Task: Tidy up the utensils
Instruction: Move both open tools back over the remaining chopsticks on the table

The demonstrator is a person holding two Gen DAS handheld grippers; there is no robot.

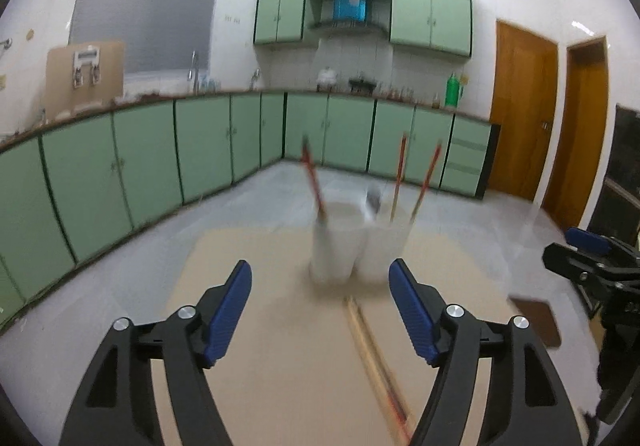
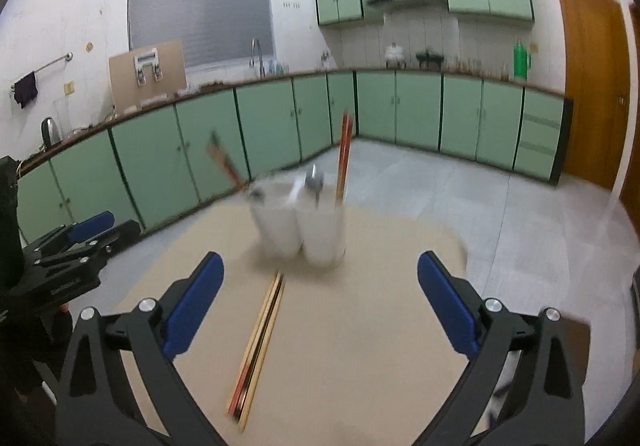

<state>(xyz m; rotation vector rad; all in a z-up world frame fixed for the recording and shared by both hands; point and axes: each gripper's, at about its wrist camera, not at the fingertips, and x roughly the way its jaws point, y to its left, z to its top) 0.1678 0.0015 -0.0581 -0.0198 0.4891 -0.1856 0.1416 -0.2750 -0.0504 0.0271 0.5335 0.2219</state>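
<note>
Partly done, by the look: several chopsticks (image 2: 344, 162) stood in white cups (image 2: 300, 230). Left lying on desk (image 2: 360, 346): loose chopsticks (image 2: 258, 346). Left tongs (image 1: 320, 286), right tongs (image 2: 320, 278) gaped wide, empty.

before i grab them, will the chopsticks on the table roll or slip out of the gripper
The chopsticks are thin, straight and look stiff, so they probably won't flex. They lie bunched flat on the smooth table, so a nudge may roll or scatter them. Slim and likely smooth, one could slide or pivot between the pads of the open right gripper.
</note>
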